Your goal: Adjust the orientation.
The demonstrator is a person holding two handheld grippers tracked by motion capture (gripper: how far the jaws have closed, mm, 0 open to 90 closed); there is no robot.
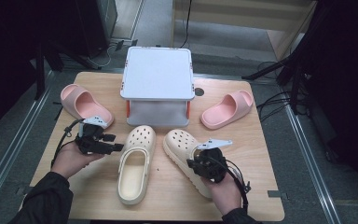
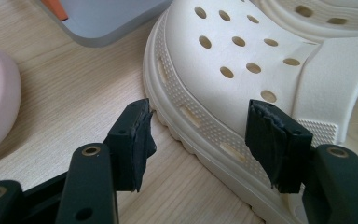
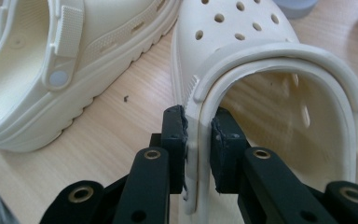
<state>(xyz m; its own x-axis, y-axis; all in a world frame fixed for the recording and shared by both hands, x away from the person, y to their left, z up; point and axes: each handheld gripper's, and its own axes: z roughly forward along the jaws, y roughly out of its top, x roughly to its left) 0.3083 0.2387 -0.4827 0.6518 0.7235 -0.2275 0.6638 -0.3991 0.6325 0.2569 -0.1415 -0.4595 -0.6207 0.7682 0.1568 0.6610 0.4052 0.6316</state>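
You have two cream clogs in front of you: the left clog [image 1: 136,164] and the right clog [image 1: 182,151], both one plain cream all over, uppers dotted with rows of round holes and sole edges finely ribbed. Your left gripper [image 1: 114,142] and right gripper [image 1: 198,160] are black, each topped with a grey plate. Two pale pink slides flank them, one slide [image 1: 85,104] on your left, the other slide [image 1: 227,108] on your right, both plain. The stand [image 1: 157,73] is light grey with small orange accents at its legs. The table [image 1: 261,196] is light wood with a fine straight grain.
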